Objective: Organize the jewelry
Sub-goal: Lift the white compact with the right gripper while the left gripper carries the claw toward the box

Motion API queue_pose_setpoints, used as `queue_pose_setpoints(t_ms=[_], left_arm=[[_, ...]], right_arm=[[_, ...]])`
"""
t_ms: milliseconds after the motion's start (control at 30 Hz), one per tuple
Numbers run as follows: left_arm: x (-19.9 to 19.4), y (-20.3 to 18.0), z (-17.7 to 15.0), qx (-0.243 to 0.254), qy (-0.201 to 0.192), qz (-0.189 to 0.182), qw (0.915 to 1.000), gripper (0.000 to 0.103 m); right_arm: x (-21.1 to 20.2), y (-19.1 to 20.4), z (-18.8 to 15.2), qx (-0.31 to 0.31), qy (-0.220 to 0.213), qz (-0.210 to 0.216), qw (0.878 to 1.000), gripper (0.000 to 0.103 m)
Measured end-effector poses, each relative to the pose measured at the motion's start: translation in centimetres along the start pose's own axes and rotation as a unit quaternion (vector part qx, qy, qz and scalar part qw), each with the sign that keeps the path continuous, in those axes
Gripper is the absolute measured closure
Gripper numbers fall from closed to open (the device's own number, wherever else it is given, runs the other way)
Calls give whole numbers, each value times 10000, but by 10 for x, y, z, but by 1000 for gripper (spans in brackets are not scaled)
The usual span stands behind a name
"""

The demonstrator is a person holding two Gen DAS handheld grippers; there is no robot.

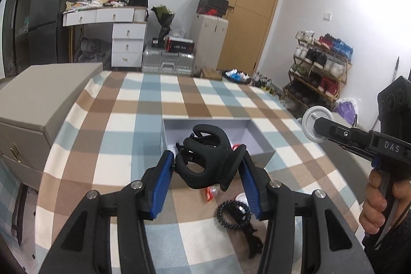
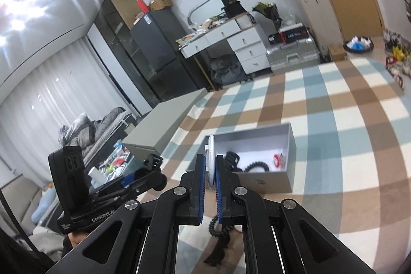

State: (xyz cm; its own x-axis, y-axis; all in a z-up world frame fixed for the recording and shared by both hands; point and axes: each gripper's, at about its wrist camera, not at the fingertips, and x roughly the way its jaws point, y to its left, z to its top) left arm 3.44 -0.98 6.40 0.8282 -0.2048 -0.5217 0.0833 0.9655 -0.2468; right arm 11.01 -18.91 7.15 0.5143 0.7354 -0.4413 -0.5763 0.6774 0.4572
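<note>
Blue-padded left gripper (image 1: 206,166) clamps a black hair claw (image 1: 209,161) at frame center; right gripper (image 2: 210,166), marked "DAS", pinches a white ring (image 2: 211,161) above the gray box (image 2: 267,180).

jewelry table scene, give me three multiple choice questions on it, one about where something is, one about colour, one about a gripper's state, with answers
1. Where does the black bead bracelet lie?
A. on the checked tablecloth, outside the box
B. on top of the grey drawer chest
C. hanging from the door

2. What colour is the hair claw clip that the left gripper carries?
A. red
B. black
C. white

3. In what state is the right gripper?
A. wide open and carrying nothing
B. shut on a beaded bracelet
C. shut on the white ring

Answers:
1. A, the left wrist view shows it on the cloth, nearer than the open grey box.
2. B, the clip between the blue pads is matte black.
3. C, the right wrist view shows both pads pressed against the ring's flat sides.
</note>
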Motion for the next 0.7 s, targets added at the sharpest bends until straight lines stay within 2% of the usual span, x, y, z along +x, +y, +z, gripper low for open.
queue_pose_setpoints(t_ms=[167,533,700], left_arm=[[-5,0,10,-22,-180,-33,9998,58],[-7,1,35,135,-402,-63,9991,58],[1,4,39,142,-423,-19,9990,58]], right_arm=[[-17,10,17,-89,-211,43,9997,96],[-67,16,70,-29,-1017,302,9944,96],[-66,4,80,104,-1044,329,9939,96]])
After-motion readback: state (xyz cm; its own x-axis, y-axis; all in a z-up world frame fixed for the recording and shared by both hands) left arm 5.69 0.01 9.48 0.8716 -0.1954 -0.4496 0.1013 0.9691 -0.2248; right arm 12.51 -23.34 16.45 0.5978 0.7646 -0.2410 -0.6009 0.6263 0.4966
